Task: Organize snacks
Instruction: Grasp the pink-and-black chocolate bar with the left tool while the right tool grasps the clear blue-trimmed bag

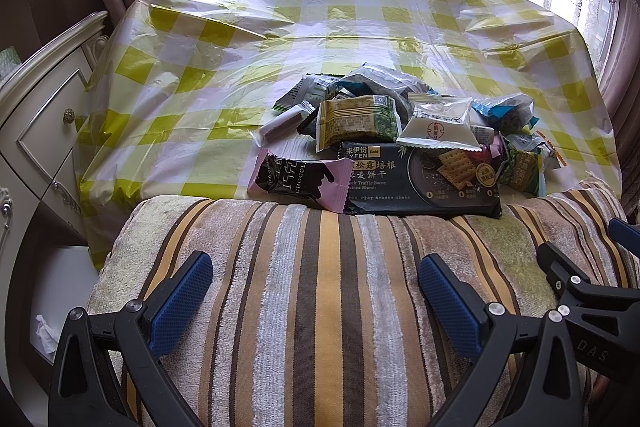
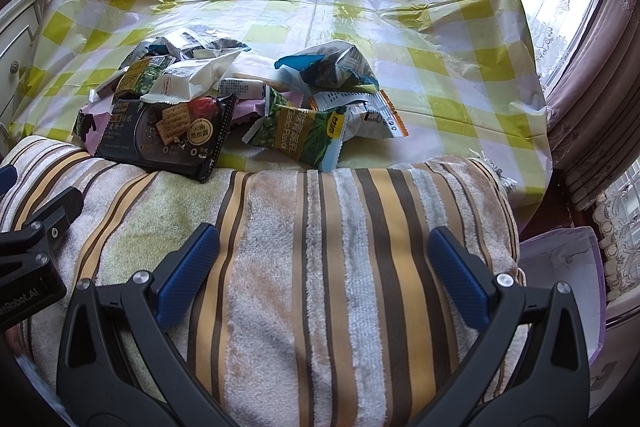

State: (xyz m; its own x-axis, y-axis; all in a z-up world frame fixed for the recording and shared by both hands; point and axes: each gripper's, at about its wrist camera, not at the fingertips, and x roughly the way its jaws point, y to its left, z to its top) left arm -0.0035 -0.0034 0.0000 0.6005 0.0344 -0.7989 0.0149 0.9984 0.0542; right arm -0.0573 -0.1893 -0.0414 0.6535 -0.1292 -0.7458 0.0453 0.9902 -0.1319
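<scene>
Both your jaws are spread wide with nothing in them, hovering over the striped cushion (image 1: 320,287). The snack pile (image 1: 400,131) sits straight ahead on the checkered surface (image 1: 200,67). The black biscuit pack (image 1: 424,183) lies crosswise at the near edge, closer to your left gripper (image 1: 316,299) than your right gripper (image 2: 324,267).

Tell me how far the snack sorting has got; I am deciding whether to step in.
Nothing looks done: the snack pile lies jumbled on the checked tablecloth, with the black biscuit pack overhanging the striped towel. Nothing is in hand: the left gripper and right gripper are both open and empty above the towel. All the sorting remains.
</scene>
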